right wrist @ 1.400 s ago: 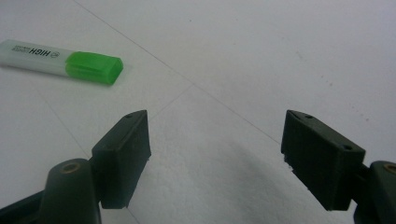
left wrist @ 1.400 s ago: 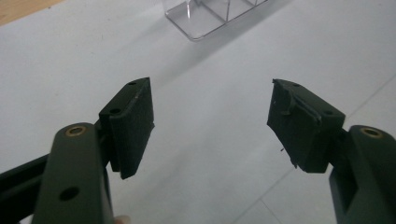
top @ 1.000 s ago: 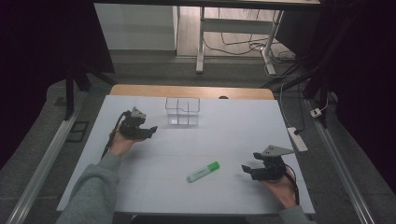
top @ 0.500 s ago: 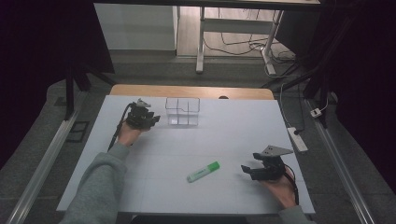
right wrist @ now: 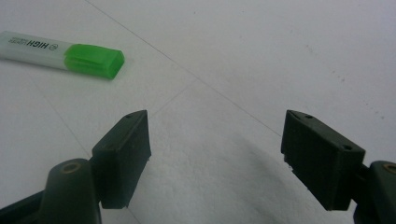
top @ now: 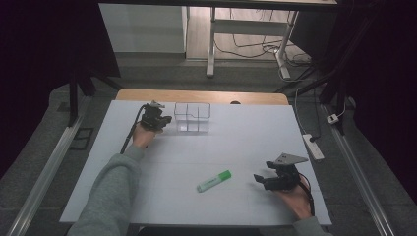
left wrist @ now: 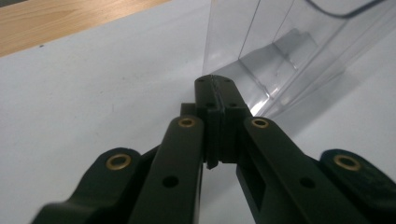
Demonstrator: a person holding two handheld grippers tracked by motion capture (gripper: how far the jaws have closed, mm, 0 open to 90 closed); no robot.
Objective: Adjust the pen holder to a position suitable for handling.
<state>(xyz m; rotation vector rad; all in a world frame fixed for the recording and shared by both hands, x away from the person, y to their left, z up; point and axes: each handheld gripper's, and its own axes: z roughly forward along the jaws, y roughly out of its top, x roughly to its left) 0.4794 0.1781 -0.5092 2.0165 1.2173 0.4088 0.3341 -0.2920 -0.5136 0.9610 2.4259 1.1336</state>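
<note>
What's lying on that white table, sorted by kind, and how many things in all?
Green highlighter: 1
Clear plastic organizer: 1
Hand-held grippers, left gripper and right gripper: 2
Total: 4

One green highlighter (top: 214,181) lies at the lower middle of the frame. One clear box (top: 192,117) stands at upper middle. Two grippers: left gripper (top: 166,119), right gripper (top: 257,179).
</note>
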